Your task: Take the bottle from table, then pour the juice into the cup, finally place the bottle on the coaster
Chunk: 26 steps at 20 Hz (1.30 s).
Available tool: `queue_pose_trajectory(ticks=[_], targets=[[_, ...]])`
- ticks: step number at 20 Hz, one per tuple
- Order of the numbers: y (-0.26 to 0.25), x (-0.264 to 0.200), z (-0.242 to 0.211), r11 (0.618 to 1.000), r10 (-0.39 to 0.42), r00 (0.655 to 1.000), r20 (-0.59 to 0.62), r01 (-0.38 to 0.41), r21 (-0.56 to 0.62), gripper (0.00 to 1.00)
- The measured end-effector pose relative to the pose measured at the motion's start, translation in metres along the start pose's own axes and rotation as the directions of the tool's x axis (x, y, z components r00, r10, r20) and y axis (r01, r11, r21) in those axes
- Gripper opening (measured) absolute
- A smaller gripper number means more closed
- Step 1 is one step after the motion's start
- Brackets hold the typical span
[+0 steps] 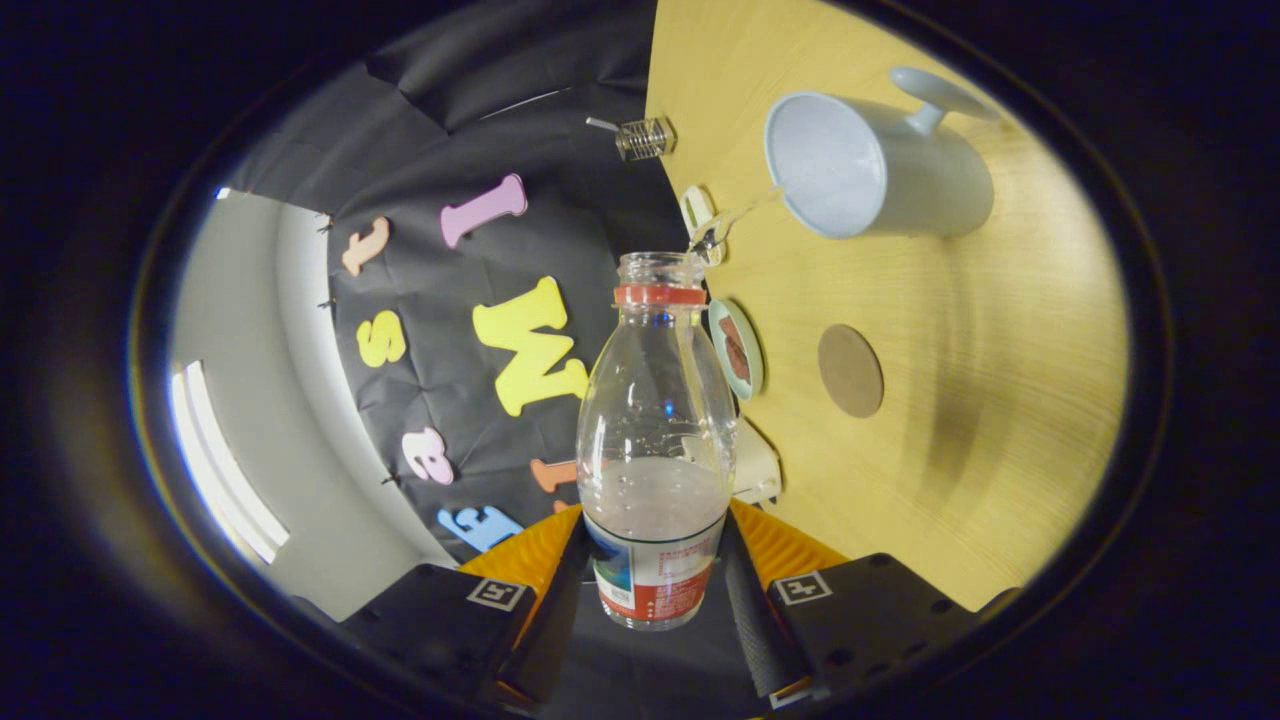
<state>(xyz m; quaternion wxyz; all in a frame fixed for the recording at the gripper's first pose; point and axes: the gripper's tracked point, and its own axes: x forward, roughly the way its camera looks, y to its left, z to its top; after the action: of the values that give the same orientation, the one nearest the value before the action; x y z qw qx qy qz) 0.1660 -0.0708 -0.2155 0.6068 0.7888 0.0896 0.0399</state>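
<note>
Wooden table [950, 430] tipped hard over in my view, so I've got the tool rolled right round, black booth wall off to the other side. My gripper [655, 580] has its two fingers pressed on the labelled lower part of the bottle [655, 440], one each side, a firm hold. Cap's off, neck open, and I see a thin clear stream [745, 205] running from near the mouth across to the pale blue cup [870, 165], whose opening faces me. So the pick-up is done and I'm mid-pour, I'd say. There's liquid in the bottle up to just above the label, so how much more goes over I can't judge. The round brown coaster [851, 370] sits bare on the table, beyond the fingers and apart from the cup. Left to do: finish pouring, right the bottle, set it on that coaster.
</note>
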Motion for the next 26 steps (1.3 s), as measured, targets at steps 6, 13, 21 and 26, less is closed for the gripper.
queue_pose_trajectory(ticks=[6,13,21,26], targets=[[0.006,-0.003,0.004,0.999,0.011,1.0,0.006,-0.012,0.034,0.75],[0.015,-0.004,0.003,0.997,0.021,1.0,-0.002,-0.02,0.074,0.75],[0.022,-0.004,0.009,0.992,0.03,1.0,0.005,-0.03,0.125,0.75],[0.026,-0.001,0.013,0.987,0.029,0.999,0.014,-0.031,0.156,0.75]])
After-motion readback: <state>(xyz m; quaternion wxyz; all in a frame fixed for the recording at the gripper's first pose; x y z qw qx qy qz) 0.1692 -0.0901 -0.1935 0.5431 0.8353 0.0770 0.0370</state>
